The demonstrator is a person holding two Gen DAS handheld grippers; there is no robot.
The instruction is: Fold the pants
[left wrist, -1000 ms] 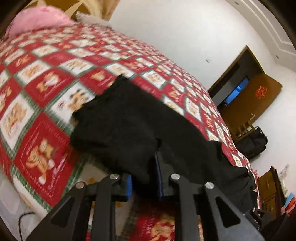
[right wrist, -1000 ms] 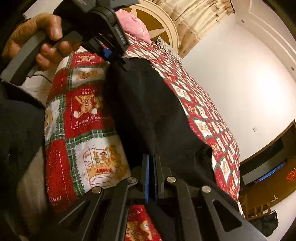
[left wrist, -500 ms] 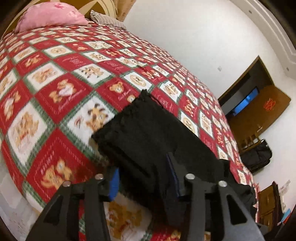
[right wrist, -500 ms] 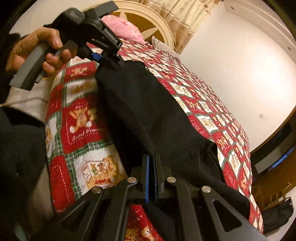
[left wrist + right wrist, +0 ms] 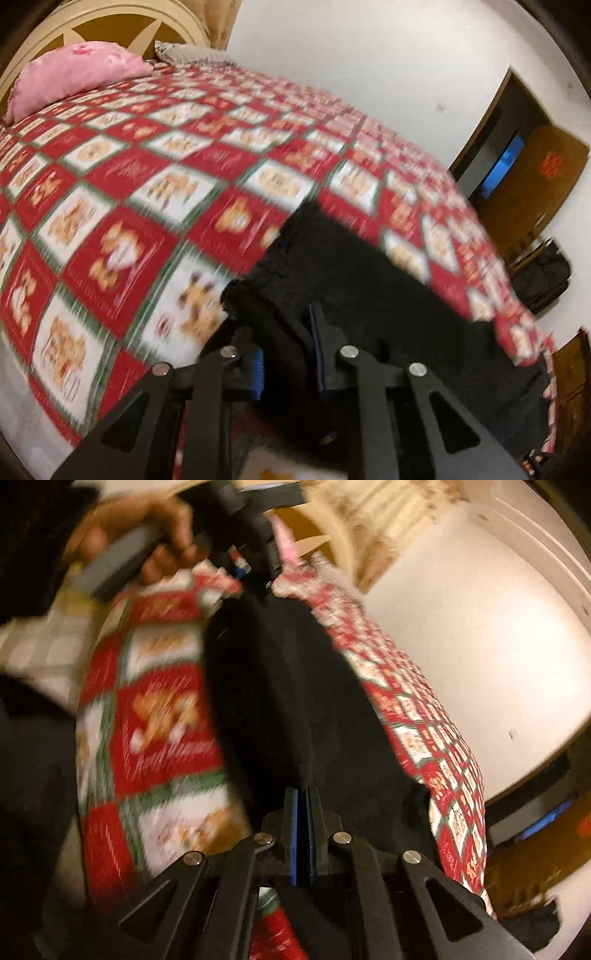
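Observation:
Black pants (image 5: 373, 295) lie stretched along the near edge of a bed with a red and white bear-print quilt (image 5: 155, 184). My left gripper (image 5: 286, 354) has its jaws part closed around a thick bunch of the pants' end. My right gripper (image 5: 302, 827) is shut on the other end of the pants (image 5: 288, 686). The right wrist view shows the left gripper (image 5: 255, 565) in the person's hand at the far end of the pants. Both views are blurred by motion.
A pink pillow (image 5: 74, 77) and a round headboard (image 5: 103, 29) are at the head of the bed. A dark cabinet with a blue screen (image 5: 506, 162), a chair and a black bag (image 5: 543, 273) stand by the far wall.
My left gripper opened half a second ago and has narrowed again around the pants' end. Both grippers have lifted and shifted, and the pants hang tauter between them.

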